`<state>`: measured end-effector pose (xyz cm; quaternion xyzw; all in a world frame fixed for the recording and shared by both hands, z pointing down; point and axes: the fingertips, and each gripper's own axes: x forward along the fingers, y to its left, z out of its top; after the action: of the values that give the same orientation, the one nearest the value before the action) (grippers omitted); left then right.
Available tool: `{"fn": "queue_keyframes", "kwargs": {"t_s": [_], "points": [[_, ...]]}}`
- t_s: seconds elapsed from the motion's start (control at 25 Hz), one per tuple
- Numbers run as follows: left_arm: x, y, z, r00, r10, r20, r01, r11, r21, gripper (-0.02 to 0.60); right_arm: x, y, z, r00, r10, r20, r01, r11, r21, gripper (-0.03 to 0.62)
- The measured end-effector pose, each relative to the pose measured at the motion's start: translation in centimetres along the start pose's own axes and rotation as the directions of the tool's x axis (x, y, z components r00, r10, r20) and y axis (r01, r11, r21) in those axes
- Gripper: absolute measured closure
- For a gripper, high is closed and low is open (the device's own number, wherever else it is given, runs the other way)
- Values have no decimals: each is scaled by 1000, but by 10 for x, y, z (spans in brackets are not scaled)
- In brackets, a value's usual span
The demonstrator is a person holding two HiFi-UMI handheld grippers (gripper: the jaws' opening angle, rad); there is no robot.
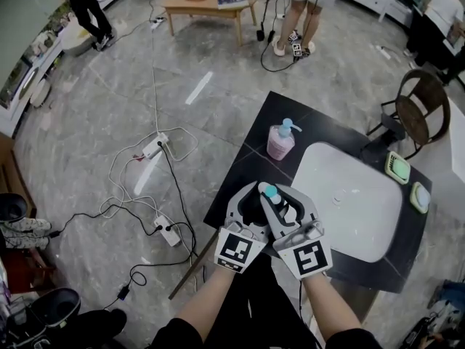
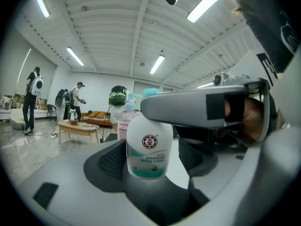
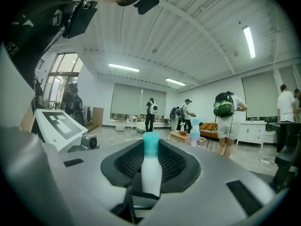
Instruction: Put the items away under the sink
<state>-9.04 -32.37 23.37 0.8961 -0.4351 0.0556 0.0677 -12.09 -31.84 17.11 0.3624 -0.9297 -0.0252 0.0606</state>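
A small white bottle (image 1: 270, 192) with a teal cap stands upright between my two grippers, over the black counter's front left corner. In the left gripper view the white bottle (image 2: 146, 147) shows its broad labelled face and sits between the dark pads of the left gripper (image 2: 151, 161). A finger of the right gripper (image 2: 207, 109) crosses its cap. In the right gripper view the white bottle (image 3: 151, 171) is seen edge-on inside the right gripper (image 3: 153, 166). From above, the left gripper (image 1: 251, 202) and right gripper (image 1: 290, 206) press close together around it. Both look shut on it.
A pink pump bottle (image 1: 280, 142) stands on the black counter (image 1: 240, 184) left of the white sink basin (image 1: 363, 220). Two green soap dishes (image 1: 397, 167) lie at the right edge. A chair (image 1: 421, 111) stands behind. Cables and power strips (image 1: 156, 147) cross the floor at left.
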Motion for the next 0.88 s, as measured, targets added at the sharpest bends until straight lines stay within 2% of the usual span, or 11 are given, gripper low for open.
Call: {"fn": "queue_keyframes", "kwargs": {"t_s": [0.08,0.16,0.2,0.44,0.88], "points": [[-2,1,2,1000,10,13,-10,1000,0,244,-2,1,0,1000,-6,1,6,1000,6,493],[-5,0,3,1000,12,23,-11,1000,-12,285,-6,2,0,1000,-11,6,11,1000,14,493],[-5,-2,3,1000,5,25,-5,1000,-12,284,-8,3,0,1000,-14,8,13,1000,13,493],[-11,-15,7,999,-35,26,33,998,55,290,-21,4,2,999,-48,9,48,999,10,493],[-39,-56,11,988,-150,32,146,983,109,304,-63,22,7,986,-165,18,164,986,25,493]]}}
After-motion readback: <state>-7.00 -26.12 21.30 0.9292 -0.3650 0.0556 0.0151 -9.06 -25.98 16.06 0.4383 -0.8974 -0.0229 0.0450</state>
